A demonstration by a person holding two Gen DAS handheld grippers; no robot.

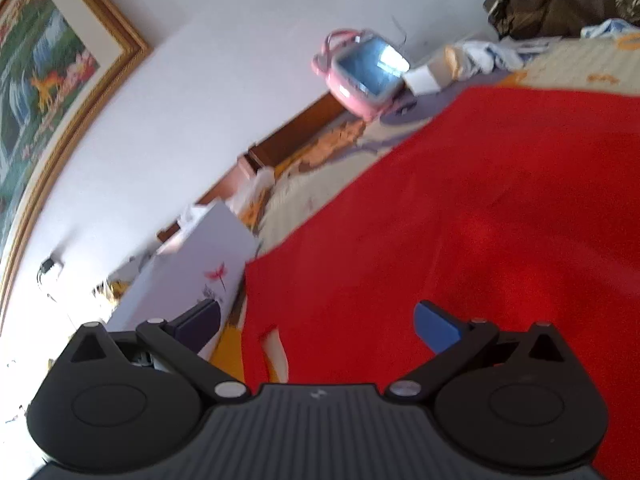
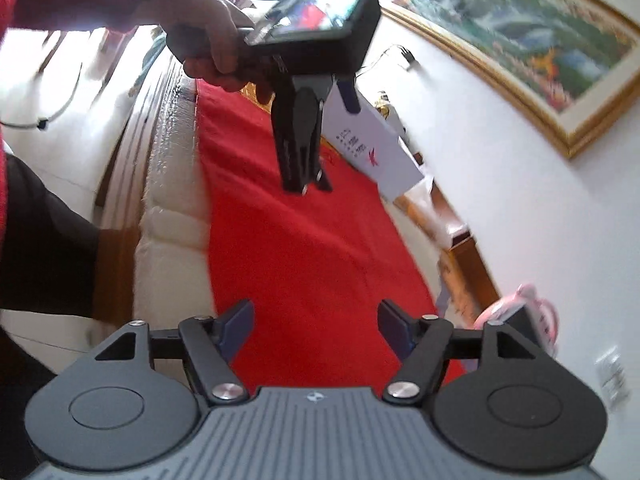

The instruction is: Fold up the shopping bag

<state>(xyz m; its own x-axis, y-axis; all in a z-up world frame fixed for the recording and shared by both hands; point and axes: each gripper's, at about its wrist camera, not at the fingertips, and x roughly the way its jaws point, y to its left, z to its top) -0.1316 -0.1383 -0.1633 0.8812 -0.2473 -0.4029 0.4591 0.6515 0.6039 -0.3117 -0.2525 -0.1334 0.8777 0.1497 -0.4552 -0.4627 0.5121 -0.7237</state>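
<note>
Left wrist view: red shopping bag lies spread flat on the bed.
Left tool and right tool hover wide and empty, probably for reaching its edges.

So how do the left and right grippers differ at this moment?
The left gripper has its jaws spread wider than the right gripper. Left sits at the red shopping bag edge by its handle cutout; right points along the bag's length. Both are open, holding nothing.
</note>
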